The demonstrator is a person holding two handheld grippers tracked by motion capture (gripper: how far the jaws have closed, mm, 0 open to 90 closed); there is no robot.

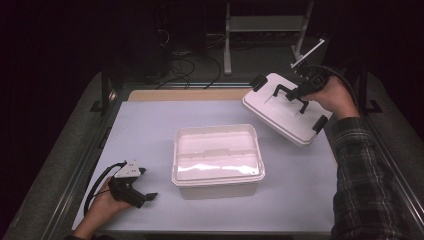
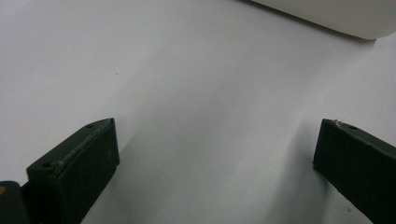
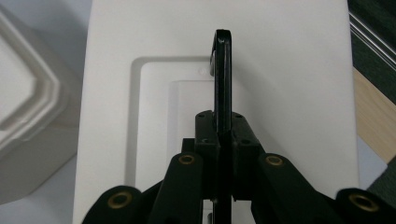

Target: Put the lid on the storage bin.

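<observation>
The right tool [image 1: 299,96] is clamped on the black handle [image 3: 222,79] of a white lid [image 1: 280,112] and holds the lid in the air over the far right part of the desk [image 1: 150,130]. In the high view the lid hangs tilted, its far left corner higher than its near right one, with a black latch [image 1: 258,81] at the far end and another [image 1: 320,124] at the near end. The lid is clear of the box [image 1: 218,159] and lies to the right of and beyond it. In the right gripper view the jaws stand nearly together, their pads pressed on either side of the thin handle, which rises edge-on from the recessed middle panel of the lid.

The box sits at the middle of the desk, open at the top, white inside, with a wide pale rim. A corner of it also shows at the left edge of the right gripper view, below the lid.

The left tool [image 1: 147,185] rests low at the near left corner of the desk, held in the person's left hand [image 1: 102,202], well apart from the box. In the left gripper view its jaws are spread wide with only the bare desk surface between them, and a bit of the box's edge [image 2: 336,14] shows at the top right.

The right forearm wears a plaid sleeve [image 1: 367,175].
</observation>
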